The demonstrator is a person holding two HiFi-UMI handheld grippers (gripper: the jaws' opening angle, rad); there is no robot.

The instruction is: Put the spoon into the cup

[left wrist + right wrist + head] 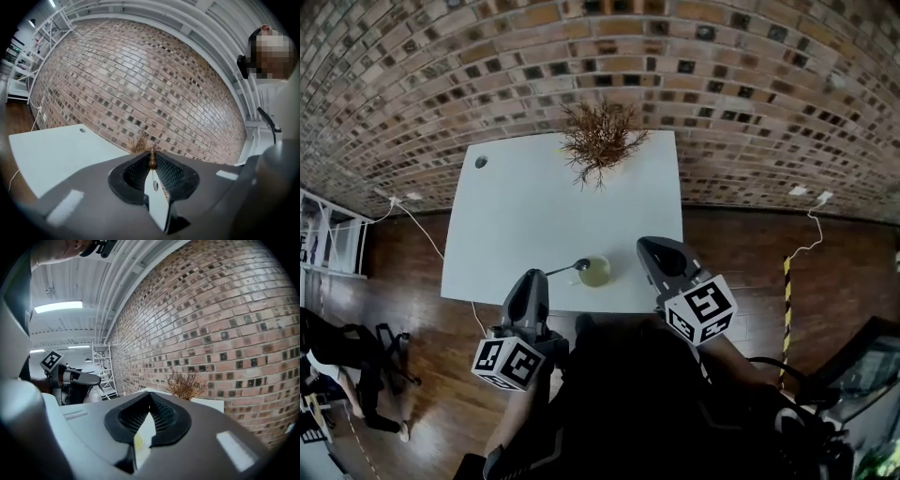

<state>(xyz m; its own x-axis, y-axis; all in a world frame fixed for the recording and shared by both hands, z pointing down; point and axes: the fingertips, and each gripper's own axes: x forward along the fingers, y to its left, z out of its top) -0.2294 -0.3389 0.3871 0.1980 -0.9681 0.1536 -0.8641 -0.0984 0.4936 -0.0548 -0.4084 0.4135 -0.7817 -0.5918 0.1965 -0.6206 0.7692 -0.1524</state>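
Broad open white rectangular table [516,225], dried brown twig plant [600,139] standing at its far edge, pale green round cup [596,273] sitting near the front edge, left gripper [539,278] clamping the slim metal spoon [567,269] by its handle, bowl reaching the cup's rim, right gripper [647,248] hovering just beside the cup, jaws together, empty.

We find no words, numbers or brand names that we can read anywhere. The only printed marks are black-and-white square patterns on the cube [508,362] of the left claw [542,277] and on the cube [701,309] of the right claw [649,246]. They are coded blocks, not letters.
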